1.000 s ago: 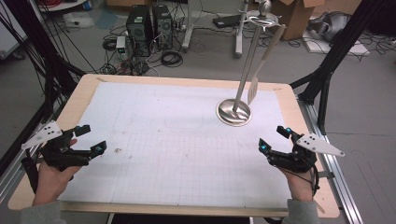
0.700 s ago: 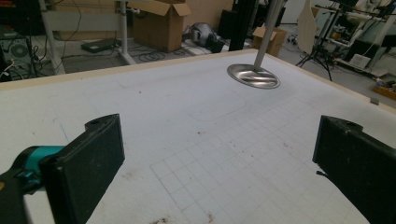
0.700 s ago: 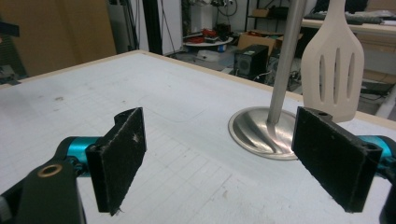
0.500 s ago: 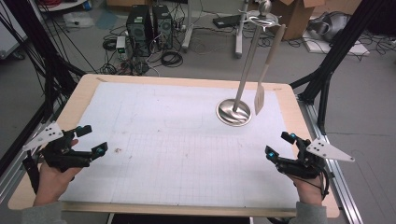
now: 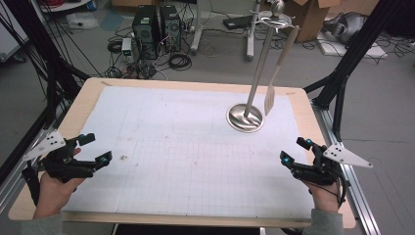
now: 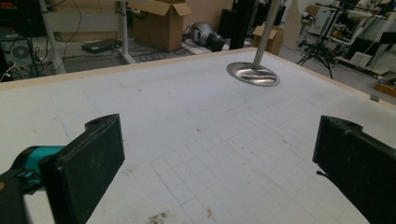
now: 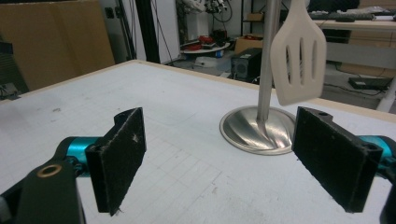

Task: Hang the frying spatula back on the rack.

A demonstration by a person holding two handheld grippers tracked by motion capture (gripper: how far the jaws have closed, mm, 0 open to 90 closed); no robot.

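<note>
From the high view, you see one slotted spatula [image 5: 270, 98] hanging on one metal stand [image 5: 246, 117] at the far right part of the table [image 5: 186, 147]. Its long axis goes nearly vertical, a little tilted, with the handle up at the hook ring and the blade pointing down, just above the round base. The spatula is cream white with a long thin handle. Your left gripper [image 5: 93, 149] is at the near left edge and your right gripper [image 5: 297, 151] at the near right edge, both well apart from the stand, and both have the jaws spread with nothing between.

In the left gripper view, your two black jaws stand wide apart over the white grid mat [image 6: 201, 140]. The stand base [image 6: 253, 73] is far ahead, shiny and round, with its pole going up.

In the right gripper view, the jaws are also wide apart. The spatula blade [image 7: 299, 58] hangs beside the pole [image 7: 266, 65], with three long slots, its lower edge above the base.
</note>
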